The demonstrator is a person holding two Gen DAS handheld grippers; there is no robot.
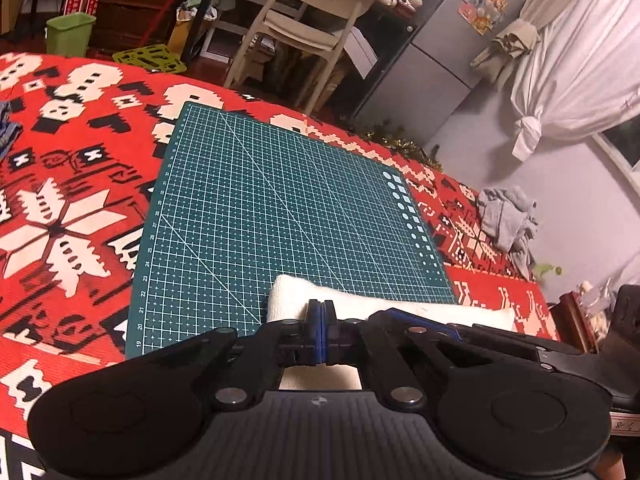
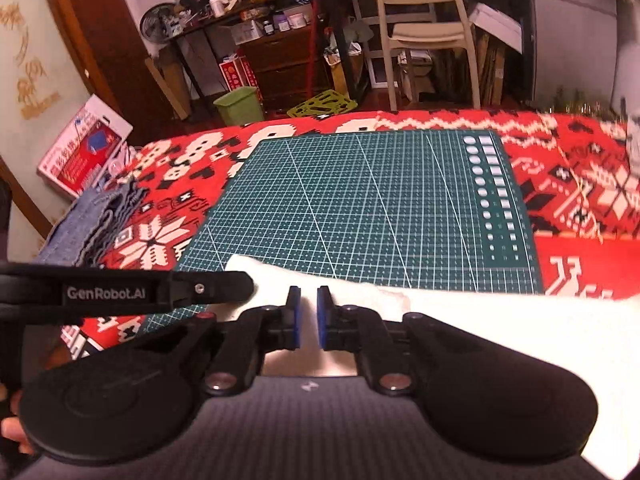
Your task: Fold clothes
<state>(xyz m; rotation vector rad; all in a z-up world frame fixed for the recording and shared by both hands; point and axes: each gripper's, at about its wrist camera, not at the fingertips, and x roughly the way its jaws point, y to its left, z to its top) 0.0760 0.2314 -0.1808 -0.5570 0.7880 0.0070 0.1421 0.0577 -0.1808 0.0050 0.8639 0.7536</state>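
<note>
On red blanket (image 1: 72, 208) | right view only: denim stack (image 2: 92, 224) | left view only: grey garment (image 1: 506, 216)

Your left gripper (image 1: 320, 308) covers the near edge of the white cloth (image 1: 288, 296), so you cannot see how much fabric its pressed-together pads pinch. In the right wrist view the cloth (image 2: 520, 320) runs off the right edge, overexposed, its folds unreadable. Whether the right gripper's (image 2: 309, 312) pads touch it is unclear. The denim pile (image 2: 88, 220) is partly hidden behind the other gripper's body. The right margin there is blurred.
</note>
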